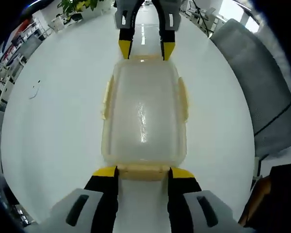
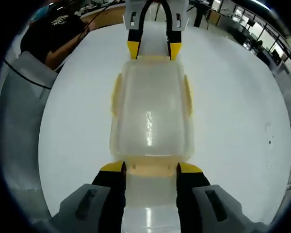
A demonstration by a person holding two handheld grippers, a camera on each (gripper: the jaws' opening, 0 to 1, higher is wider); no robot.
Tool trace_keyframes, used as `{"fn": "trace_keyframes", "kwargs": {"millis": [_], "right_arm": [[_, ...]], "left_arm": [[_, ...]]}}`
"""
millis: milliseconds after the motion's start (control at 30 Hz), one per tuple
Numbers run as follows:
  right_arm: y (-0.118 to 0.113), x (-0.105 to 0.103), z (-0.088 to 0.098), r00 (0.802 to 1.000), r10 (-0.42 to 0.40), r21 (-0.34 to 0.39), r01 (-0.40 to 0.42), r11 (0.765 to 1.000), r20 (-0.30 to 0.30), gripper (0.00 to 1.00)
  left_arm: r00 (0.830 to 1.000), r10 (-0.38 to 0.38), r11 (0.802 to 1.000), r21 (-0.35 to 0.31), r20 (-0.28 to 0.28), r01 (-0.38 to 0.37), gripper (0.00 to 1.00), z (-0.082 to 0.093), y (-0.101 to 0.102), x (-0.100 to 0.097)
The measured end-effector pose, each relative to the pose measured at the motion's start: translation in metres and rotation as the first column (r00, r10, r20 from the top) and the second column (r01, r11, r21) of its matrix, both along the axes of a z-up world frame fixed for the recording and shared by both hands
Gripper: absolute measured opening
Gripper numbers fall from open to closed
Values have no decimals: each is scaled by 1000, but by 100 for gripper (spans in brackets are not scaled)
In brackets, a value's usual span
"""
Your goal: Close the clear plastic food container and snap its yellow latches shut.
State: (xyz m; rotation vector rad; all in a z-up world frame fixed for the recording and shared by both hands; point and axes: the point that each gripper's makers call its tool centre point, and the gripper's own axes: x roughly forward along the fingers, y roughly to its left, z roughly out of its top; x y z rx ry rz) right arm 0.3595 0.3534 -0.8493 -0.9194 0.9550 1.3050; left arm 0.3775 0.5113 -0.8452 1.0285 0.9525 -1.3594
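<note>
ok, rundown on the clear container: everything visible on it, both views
The container is a rectangular, rounded-corner box of cloudy clear plastic with pale yellow latches. It sits flat on the white table, lid on, with glare streaking the top. Side latches lie along its long edges; whether they are snapped is unclear. The left gripper brackets the near end latch, and the right gripper brackets the opposite end latch. Each gripper's open yellow tips sit right at the container's end.
</note>
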Motion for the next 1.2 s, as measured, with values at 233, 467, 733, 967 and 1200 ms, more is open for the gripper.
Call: {"fn": "trace_keyframes", "kwargs": {"millis": [233,467,733,967,1200], "right_arm": [[-2,1,1,1000,-1,30,2,1000,-8,36],[-2,0,1,1000,16,27,-16,1000,-8,35],[-3,-1,2,998,55,21,-54,998,-12,35],[-6,-7,16,997,75,60,-73,996,-29,35],[-12,-9,41,994,105,104,-105,989,1,35]], "left_arm": [[1000,22,1000,16,1,-22,34,0,-1,-2],[1000,17,1000,21,5,-17,33,0,-2,-7],[998,50,999,7,-28,-50,33,2,-3,-15],[998,62,998,35,-25,-61,33,20,-6,-24],[995,97,995,37,-18,-97,33,52,-11,-31]]}}
